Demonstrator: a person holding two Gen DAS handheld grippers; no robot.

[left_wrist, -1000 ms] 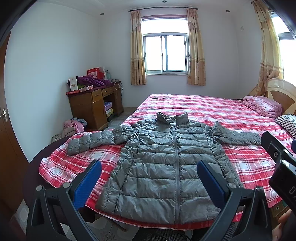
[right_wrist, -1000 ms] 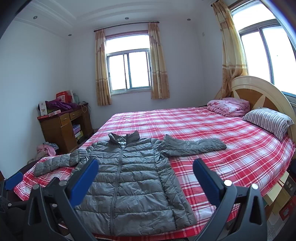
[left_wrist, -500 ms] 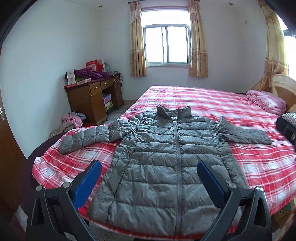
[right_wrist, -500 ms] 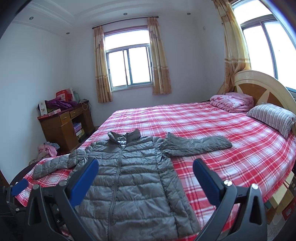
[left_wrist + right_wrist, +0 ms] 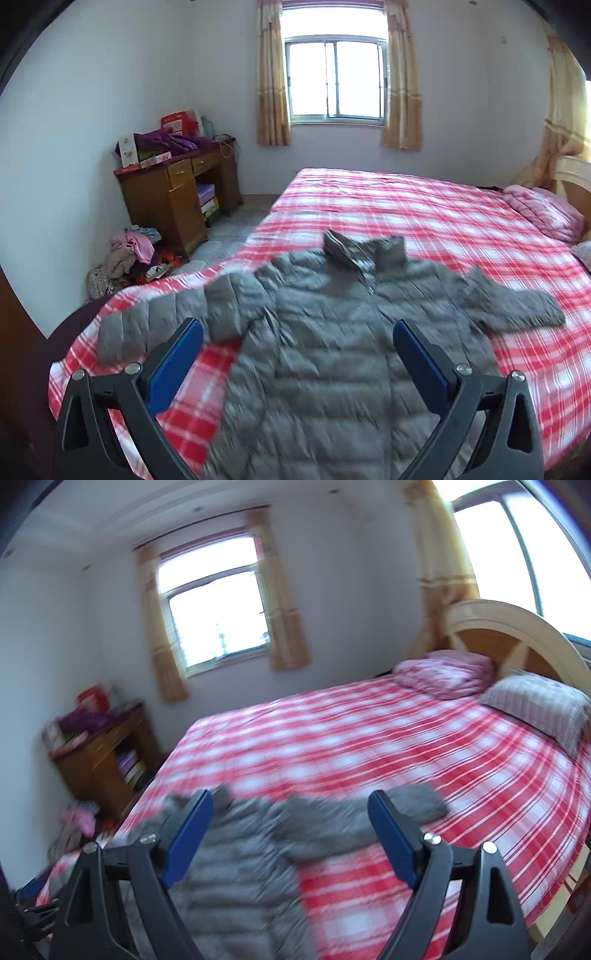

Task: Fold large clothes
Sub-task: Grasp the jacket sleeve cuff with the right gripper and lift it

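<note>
A grey quilted puffer jacket point(image 5: 332, 350) lies flat, front up and zipped, on the near part of the bed point(image 5: 424, 214), both sleeves spread out sideways. My left gripper point(image 5: 297, 363) is open and empty, hovering above the jacket's chest and left sleeve point(image 5: 147, 321). In the right wrist view the jacket point(image 5: 240, 867) is blurred; my right gripper point(image 5: 290, 834) is open and empty above its right sleeve point(image 5: 369, 812).
The red plaid bed fills the room's middle. A pink folded quilt point(image 5: 443, 672) and a striped pillow point(image 5: 535, 705) lie by the wooden headboard point(image 5: 517, 642). A cluttered wooden desk point(image 5: 173, 195) and a heap of clothes point(image 5: 125, 258) stand at the left wall.
Both grippers have moved forward and lower over the jacket. The right view has swung right and tilted, now over the right sleeve. Both stay open.
</note>
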